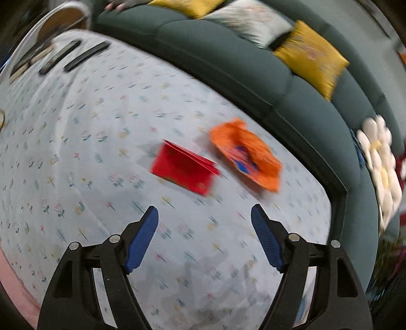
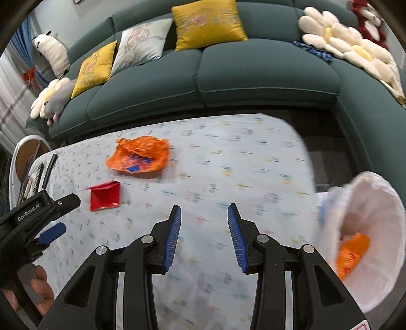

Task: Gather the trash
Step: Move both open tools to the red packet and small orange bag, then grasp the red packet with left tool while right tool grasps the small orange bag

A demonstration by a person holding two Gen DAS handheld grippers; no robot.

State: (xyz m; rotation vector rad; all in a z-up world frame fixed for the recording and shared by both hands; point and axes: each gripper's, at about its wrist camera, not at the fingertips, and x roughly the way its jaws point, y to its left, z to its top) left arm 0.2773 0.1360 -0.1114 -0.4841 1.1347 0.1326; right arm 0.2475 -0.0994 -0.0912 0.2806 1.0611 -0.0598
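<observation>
Sofa (image 2: 228, 73) first, since it eats up most of the room: a big dark teal sectional wrapping around the far side and right end of the table, loaded with yellow cushions (image 2: 208, 24), a pale embroidered one (image 2: 142, 43), flower-shaped white pillows (image 2: 347, 48) and a couple of plush toys at the left end. Next down is the table (image 2: 253, 157), covered in a light blue cloth with tiny flower prints, running right up near the sofa's seat edge. Off its right near corner sits a bin lined with a white bag (image 2: 375, 228), and there's already an orange scrap (image 2: 352, 251) lying inside. On the cloth, the crumpled orange wrapper (image 2: 139, 157) is toward the far left, and the red folded paper (image 2: 105, 195) lies just nearer and left of it, the two close but apart. A few dark remotes (image 1: 86, 55) are lined up at the table's far left end. Both grippers hang over the cloth holding nothing: the left gripper (image 1: 204, 215) has its blue pads spread wide, pointed at the red paper, and the right gripper (image 2: 204, 213) is parted too, over the near middle of the table.
</observation>
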